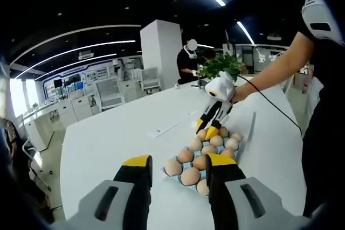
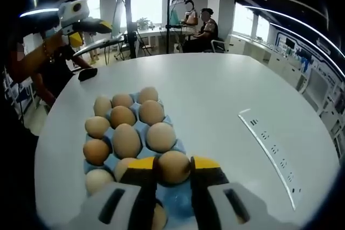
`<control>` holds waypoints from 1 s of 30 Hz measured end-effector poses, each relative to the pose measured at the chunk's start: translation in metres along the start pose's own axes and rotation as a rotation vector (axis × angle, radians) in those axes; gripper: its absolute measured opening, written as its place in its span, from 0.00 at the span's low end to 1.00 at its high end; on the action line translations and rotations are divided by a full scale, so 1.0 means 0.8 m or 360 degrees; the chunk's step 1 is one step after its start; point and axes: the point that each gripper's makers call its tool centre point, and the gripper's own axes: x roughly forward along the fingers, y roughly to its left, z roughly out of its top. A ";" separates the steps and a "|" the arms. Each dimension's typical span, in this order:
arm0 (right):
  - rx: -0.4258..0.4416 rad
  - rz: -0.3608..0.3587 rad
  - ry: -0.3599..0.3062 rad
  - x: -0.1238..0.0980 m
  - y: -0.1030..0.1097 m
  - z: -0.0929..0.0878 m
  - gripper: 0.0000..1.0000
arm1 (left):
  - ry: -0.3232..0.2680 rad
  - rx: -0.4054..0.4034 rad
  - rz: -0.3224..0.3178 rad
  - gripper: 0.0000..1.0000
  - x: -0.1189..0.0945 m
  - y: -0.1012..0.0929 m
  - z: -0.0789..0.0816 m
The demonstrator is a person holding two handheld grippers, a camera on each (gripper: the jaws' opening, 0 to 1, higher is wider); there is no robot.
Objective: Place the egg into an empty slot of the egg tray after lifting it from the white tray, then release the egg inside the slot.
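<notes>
Yellow-tipped jaws of the right tool (image 2: 172, 172) pinch an egg (image 2: 173, 166) just over the near edge of the blue egg tray (image 2: 173, 143).

Held by its sides between the two pads, the egg sits low at the tray's front row, seemingly so it can settle into a slot there rather than drop; whether it already rests in the slot I cannot tell. Other eggs (image 2: 125, 139) fill most of the slots behind it, so the open places look to be at this near end. Seen from the left tool (image 1: 180, 166), the right tool points steeply down into the far end of the tray, a person's hand behind it. Its own jaws stand apart and empty, hovering short of the tray on the white worktop (image 1: 108, 138), apparently kept clear of the placing.
</notes>
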 end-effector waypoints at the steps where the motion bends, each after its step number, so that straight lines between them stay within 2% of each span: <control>1: 0.0002 0.0002 0.0003 0.000 0.000 0.000 0.24 | 0.0000 -0.0001 0.0000 0.40 0.000 0.000 0.000; 9: 0.0004 0.0035 0.0040 0.002 0.000 -0.001 0.24 | -0.0005 0.0001 -0.0004 0.40 0.002 -0.003 0.002; 12: 0.0032 0.0055 0.0061 0.003 0.000 -0.003 0.24 | -0.0002 0.0000 -0.0005 0.40 0.003 -0.003 0.001; 14: 0.0100 0.0082 0.0083 0.004 0.000 -0.006 0.24 | -0.0006 0.0002 -0.0005 0.39 0.003 -0.002 0.002; 20: 0.0191 0.0113 0.0070 0.005 -0.002 -0.007 0.24 | -0.0006 0.0002 -0.0001 0.39 0.003 -0.002 0.002; 30: 0.0171 0.0093 0.0012 0.000 0.000 -0.009 0.26 | -0.0005 0.0006 -0.0003 0.39 0.002 -0.002 0.002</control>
